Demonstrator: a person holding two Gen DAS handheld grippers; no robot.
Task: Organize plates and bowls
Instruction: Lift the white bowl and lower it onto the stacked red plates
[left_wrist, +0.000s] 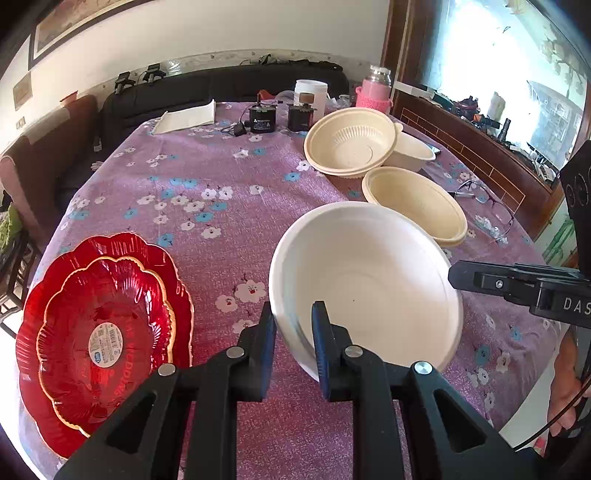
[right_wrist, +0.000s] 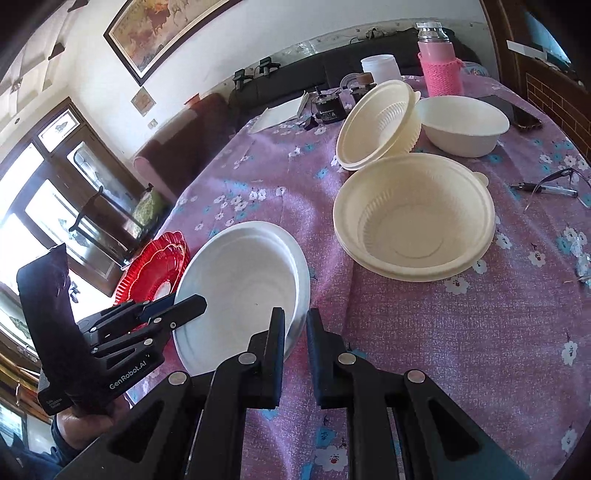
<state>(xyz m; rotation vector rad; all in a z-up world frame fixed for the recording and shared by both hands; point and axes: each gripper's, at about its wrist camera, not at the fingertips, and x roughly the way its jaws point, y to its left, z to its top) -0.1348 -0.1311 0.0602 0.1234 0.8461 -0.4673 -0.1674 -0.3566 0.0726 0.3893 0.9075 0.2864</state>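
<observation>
I hold a tilted white bowl (left_wrist: 369, 288) with both grippers, left (left_wrist: 293, 325) and right (right_wrist: 295, 325), pinching its rim. Red plates (left_wrist: 103, 332) sit stacked at nine o'clock; cream bowls (left_wrist: 417, 203) remain scattered at one o'clock.

Beside the white bowl (left_wrist: 369, 280), the red plates (left_wrist: 99, 339) run off the left wrist view's edge; their round label (left_wrist: 106, 344) seems unreadable.

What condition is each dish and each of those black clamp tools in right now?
White bowl: tilted, rim pinched by both tools.
Left gripper: jaws shut on its rim.
Right gripper: jaws shut on its rim.
Red plates: stacked, flat.
Cream bowl: upright, empty.
Far cream bowl: tipped on edge.
Pink bottle: upright, capped.
</observation>
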